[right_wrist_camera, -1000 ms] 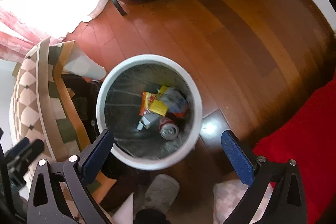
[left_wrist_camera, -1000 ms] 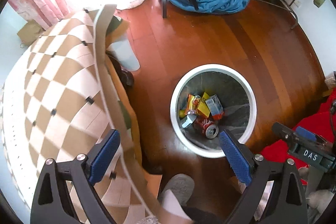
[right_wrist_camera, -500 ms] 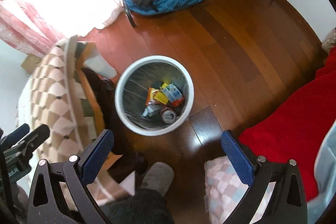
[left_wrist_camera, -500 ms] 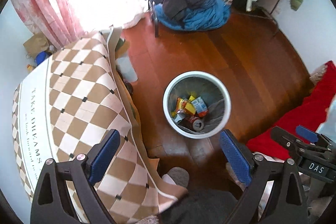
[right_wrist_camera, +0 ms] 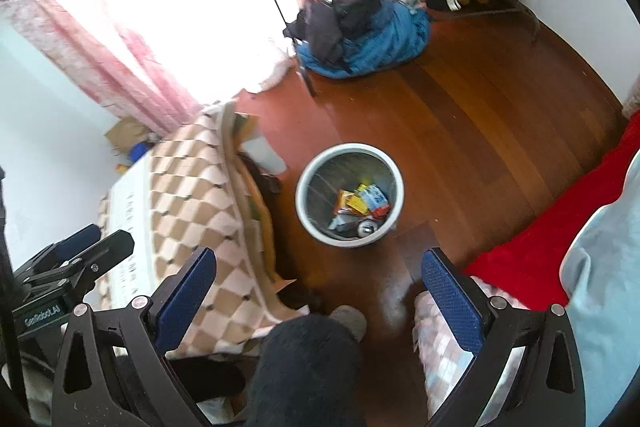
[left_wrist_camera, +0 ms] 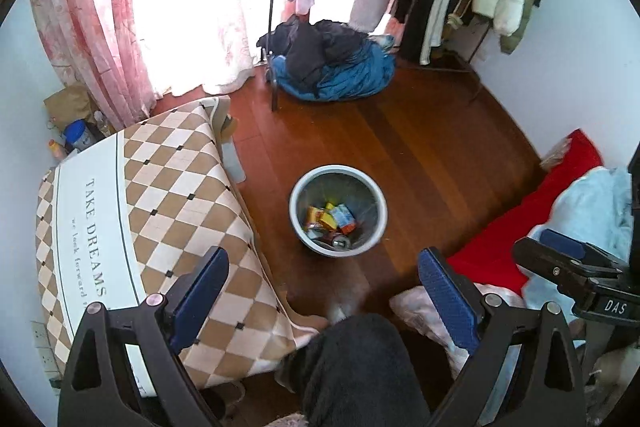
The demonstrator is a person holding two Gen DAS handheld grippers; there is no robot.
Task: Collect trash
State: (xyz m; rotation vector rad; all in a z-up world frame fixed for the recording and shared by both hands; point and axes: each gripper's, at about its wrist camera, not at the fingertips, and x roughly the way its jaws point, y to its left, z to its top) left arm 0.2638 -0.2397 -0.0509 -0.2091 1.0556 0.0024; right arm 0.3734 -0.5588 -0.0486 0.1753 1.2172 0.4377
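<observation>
Standing on the reddish-brown wooden floor (left_wrist_camera: 440, 147), the round white plastic trash bin (left_wrist_camera: 338, 171) holds colourful snack wrappers (left_wrist_camera: 330, 217) and a metal can (right_wrist_camera: 367, 227). High above the bin, the left gripper (left_wrist_camera: 323, 285) and right gripper (right_wrist_camera: 319, 281) both hang with blue-padded jaws spread wide, gripping nothing. Just left of the bin sits a table under a brown-and-cream checkered cloth (left_wrist_camera: 160, 195); beyond the bin lies a blue bundle of clothes (left_wrist_camera: 340, 71).

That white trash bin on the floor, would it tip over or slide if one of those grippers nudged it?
The white trash bin would probably slide rather than tip: it looks squat and wide-mouthed on a glossy wooden floor. It seems light, holding only a few snack wrappers and a drink can at the bottom.
</observation>
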